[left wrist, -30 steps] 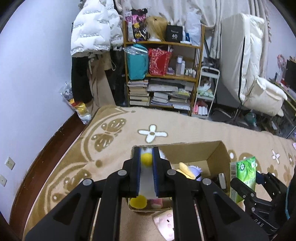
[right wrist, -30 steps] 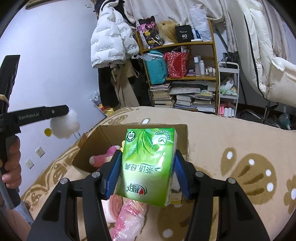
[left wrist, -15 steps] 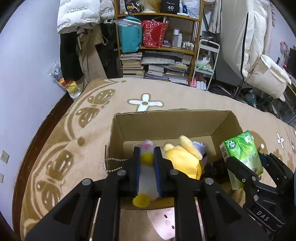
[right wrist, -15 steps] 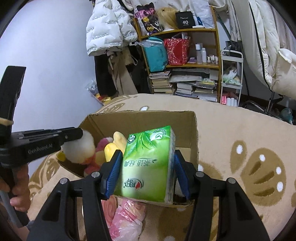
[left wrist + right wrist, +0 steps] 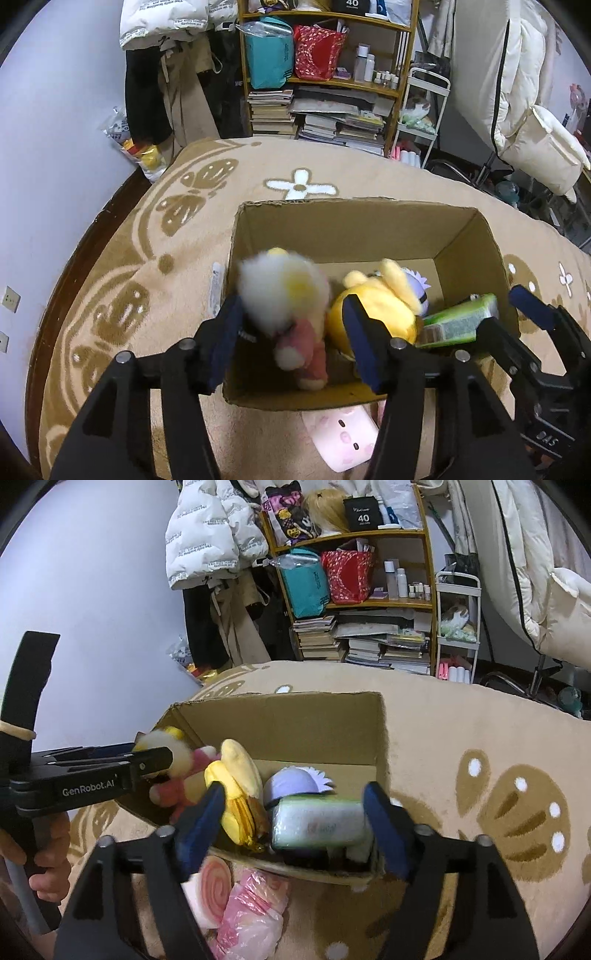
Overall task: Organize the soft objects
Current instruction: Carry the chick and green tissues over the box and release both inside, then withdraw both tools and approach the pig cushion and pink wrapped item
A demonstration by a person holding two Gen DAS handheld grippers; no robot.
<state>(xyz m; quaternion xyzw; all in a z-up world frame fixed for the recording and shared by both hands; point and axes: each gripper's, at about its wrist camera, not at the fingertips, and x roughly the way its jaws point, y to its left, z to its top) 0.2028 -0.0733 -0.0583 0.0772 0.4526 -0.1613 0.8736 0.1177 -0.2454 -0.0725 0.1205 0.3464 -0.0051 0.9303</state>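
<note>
At the left edge of the right wrist view a bare hand grips the handle of the left gripper, which reaches in over the cardboard box sitting in the middle of the frame on the tan patterned blanket. Its blue-padded jaws stand spread wide, let go of everything; the white fluffy toy sits blurred between them without touching either pad, at the box's left wall, above a pink plush. Just right of that, in the centre of the box, lies the yellow plush, with a lavender plush tucked behind it. Further right, the green tissue pack lies on its side in the box's near right corner, blurred. The right gripper straddles it with jaws apart, both pads clear of the pack, so it grasps nothing. Below the box's near wall, at the bottom of the frame, a pink swirl cushion and a pink plastic bag rest on the blanket.
</note>
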